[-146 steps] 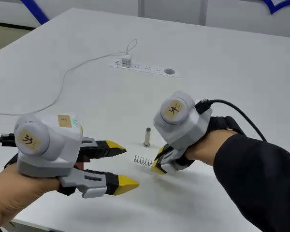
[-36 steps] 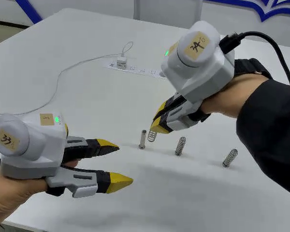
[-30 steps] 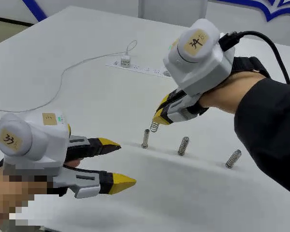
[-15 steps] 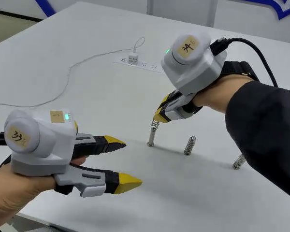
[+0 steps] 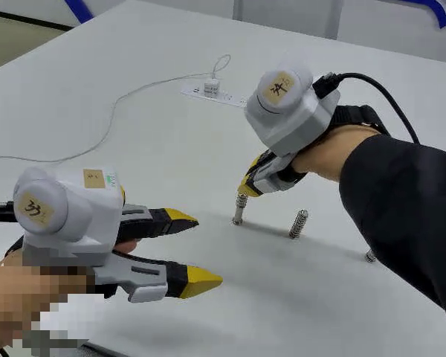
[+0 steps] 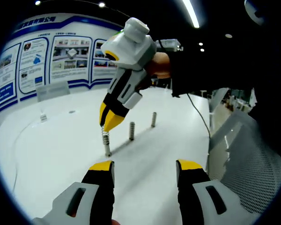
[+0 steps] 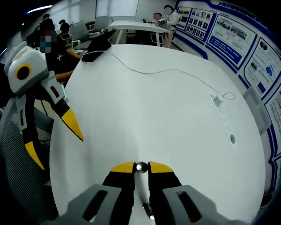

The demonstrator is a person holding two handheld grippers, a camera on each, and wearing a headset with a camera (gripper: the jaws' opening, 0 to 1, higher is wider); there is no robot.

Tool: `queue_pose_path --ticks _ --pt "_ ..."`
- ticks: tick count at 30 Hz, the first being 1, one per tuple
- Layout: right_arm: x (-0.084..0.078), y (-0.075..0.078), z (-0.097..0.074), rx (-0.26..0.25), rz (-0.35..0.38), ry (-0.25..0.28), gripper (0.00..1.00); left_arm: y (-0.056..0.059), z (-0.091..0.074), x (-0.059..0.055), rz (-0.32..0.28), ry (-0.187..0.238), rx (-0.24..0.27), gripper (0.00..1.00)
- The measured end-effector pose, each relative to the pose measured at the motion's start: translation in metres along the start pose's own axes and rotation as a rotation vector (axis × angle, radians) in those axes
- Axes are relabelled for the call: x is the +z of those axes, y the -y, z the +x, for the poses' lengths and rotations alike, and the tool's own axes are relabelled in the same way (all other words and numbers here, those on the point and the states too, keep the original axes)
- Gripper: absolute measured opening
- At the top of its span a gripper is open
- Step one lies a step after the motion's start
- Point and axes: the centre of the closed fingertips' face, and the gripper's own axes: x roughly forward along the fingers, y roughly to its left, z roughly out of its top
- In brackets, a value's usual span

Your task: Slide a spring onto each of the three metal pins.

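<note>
Nearest, the left gripper [image 5: 201,251] was held wide open and empty above the table [image 5: 297,312]. Beyond it, the last threading was judged to be in hand — the right gripper [image 5: 245,190] was clamped on a spring [image 5: 241,201], a small bright coil whose lower end appeared seated over the top of the pin [image 5: 238,216]. A straight push down, then a release, was called for. Farther right, two pins were seen already sleeved with springs [image 5: 299,223] — a power strip [image 5: 215,94] lay far back.

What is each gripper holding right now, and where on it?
Right gripper is shut on the spring, gripping its upper end; its lower coils are over the pin. Left gripper is open, holding nothing.
</note>
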Motion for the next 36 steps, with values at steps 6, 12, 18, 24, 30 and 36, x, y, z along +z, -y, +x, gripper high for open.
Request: queue_pose_path --ticks 6,12,18,24,30,36 --pt "-0.005 -0.004 0.01 0.009 0.016 -0.014 0.11 -0.001 -0.001 -0.001 -0.003 0.001 0.004 0.54" --pt "-0.009 -0.008 0.015 0.014 0.027 -0.018 0.11 -0.001 0.0 -0.001 -0.004 0.0 0.003 0.54" --pt "-0.01 -0.013 0.021 0.024 0.026 -0.023 0.11 -0.001 0.0 -0.002 -0.005 -0.005 0.003 0.53" --pt "-0.011 -0.017 0.026 0.035 0.008 -0.027 0.12 -0.001 0.0 -0.002 -0.006 -0.009 0.004 0.53" --pt "-0.016 -0.016 0.03 0.037 -0.001 -0.039 0.17 -0.002 0.0 -0.003 -0.006 -0.012 0.005 0.53" --pt "-0.018 -0.013 0.024 0.028 0.012 -0.024 0.19 -0.002 0.001 -0.004 -0.002 -0.016 0.003 0.54"
